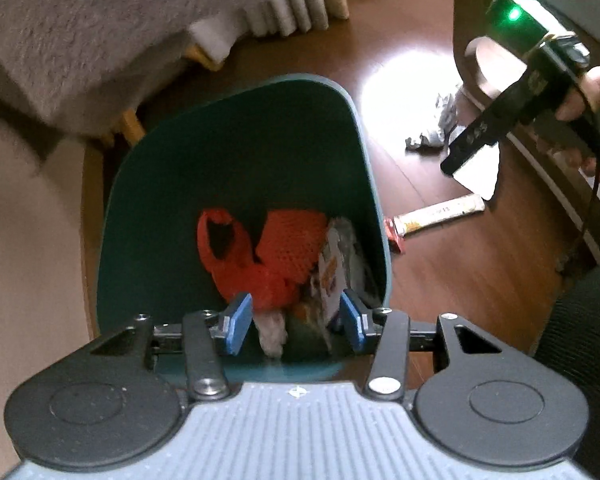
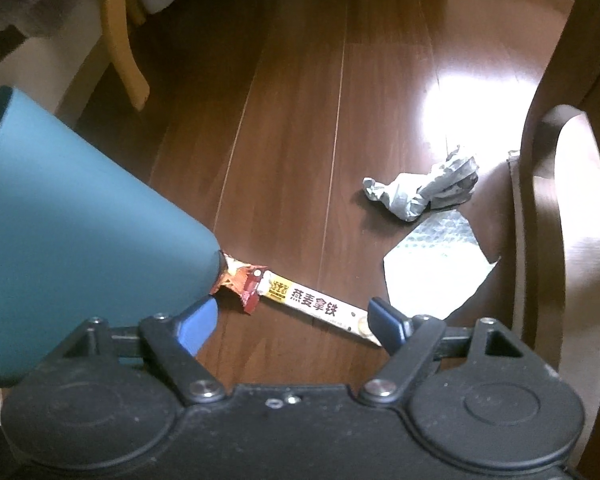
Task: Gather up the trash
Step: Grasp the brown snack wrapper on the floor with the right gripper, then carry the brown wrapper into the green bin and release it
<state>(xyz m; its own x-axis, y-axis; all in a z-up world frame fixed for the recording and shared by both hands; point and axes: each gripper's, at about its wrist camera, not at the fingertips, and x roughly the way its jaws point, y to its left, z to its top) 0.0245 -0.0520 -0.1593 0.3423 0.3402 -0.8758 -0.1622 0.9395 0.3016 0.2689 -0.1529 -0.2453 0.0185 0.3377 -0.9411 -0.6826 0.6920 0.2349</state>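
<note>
A teal trash bin (image 1: pixel 236 152) stands on the wood floor and holds red netting (image 1: pixel 268 256) and wrappers. My left gripper (image 1: pixel 294 324) is open just above the bin's near rim, with nothing between its pads. My right gripper (image 2: pixel 296 322) is open above a long white sachet wrapper (image 2: pixel 320 306) that lies on the floor beside the bin (image 2: pixel 80 220). A crumpled grey paper (image 2: pixel 420 190) and a flat piece of bubble wrap (image 2: pixel 432 264) lie on the floor further right. The left wrist view also shows the sachet (image 1: pixel 440 212) and the crumpled paper (image 1: pixel 432 136).
A wooden chair leg (image 2: pixel 128 60) stands behind the bin. A curved dark wooden furniture frame (image 2: pixel 540 200) borders the trash on the right. A grey fuzzy cover (image 1: pixel 100 28) hangs over furniture at the left. A white radiator (image 1: pixel 276 16) is at the back.
</note>
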